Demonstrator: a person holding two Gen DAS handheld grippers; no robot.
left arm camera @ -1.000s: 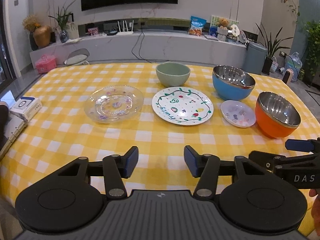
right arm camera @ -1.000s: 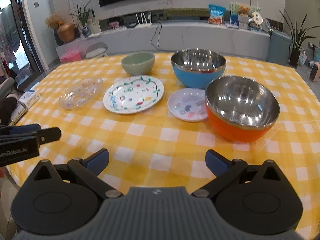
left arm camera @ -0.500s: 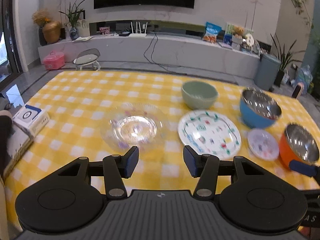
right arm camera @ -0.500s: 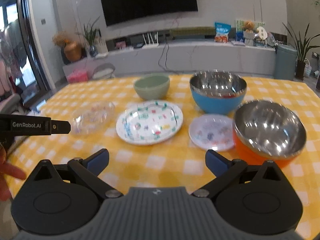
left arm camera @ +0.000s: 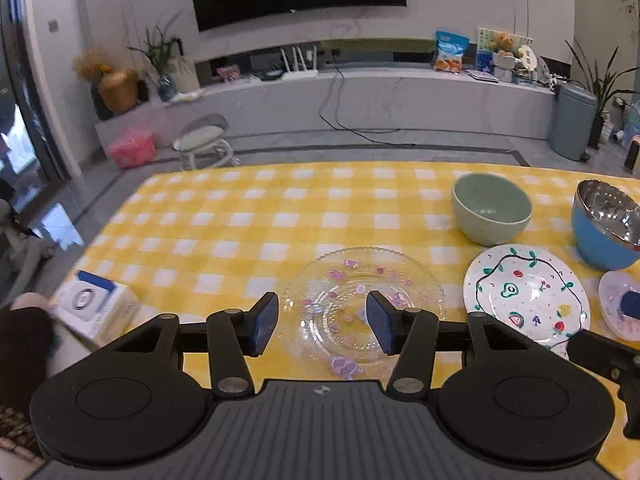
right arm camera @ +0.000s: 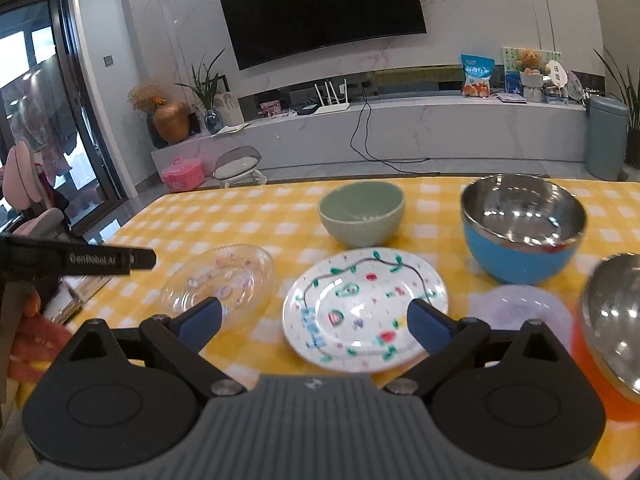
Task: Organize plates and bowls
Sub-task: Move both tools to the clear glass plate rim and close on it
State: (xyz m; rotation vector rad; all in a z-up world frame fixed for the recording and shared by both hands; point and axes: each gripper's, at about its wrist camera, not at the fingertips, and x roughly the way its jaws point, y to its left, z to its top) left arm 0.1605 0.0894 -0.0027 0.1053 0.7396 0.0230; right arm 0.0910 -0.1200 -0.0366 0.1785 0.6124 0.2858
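Note:
A clear glass plate (left arm camera: pixel 362 312) lies on the yellow checked table (left arm camera: pixel 248 220), just ahead of my open, empty left gripper (left arm camera: pixel 322 323). A white painted plate (left arm camera: pixel 526 296) lies to its right, then a small pale plate (left arm camera: pixel 618 300). Behind stand a green bowl (left arm camera: pixel 491 208) and a blue steel bowl (left arm camera: pixel 608 224). My right gripper (right arm camera: pixel 314 319) is open and empty, low over the painted plate (right arm camera: pixel 362 304). The right wrist view also shows the glass plate (right arm camera: pixel 224 280), green bowl (right arm camera: pixel 362 212), blue bowl (right arm camera: pixel 522 226), small plate (right arm camera: pixel 520 308) and an orange steel bowl (right arm camera: pixel 612 328).
A white box (left arm camera: pixel 94 308) sits at the table's left edge, beside a person's arm. The left gripper's body (right arm camera: pixel 76 258) reaches in at the left of the right wrist view. Beyond the table are a stool (left arm camera: pixel 202 142) and a TV shelf.
Both grippers have moved left and forward. The left one now faces the glass plate instead of the painted plate; the right one now faces the painted plate. Both stay open.

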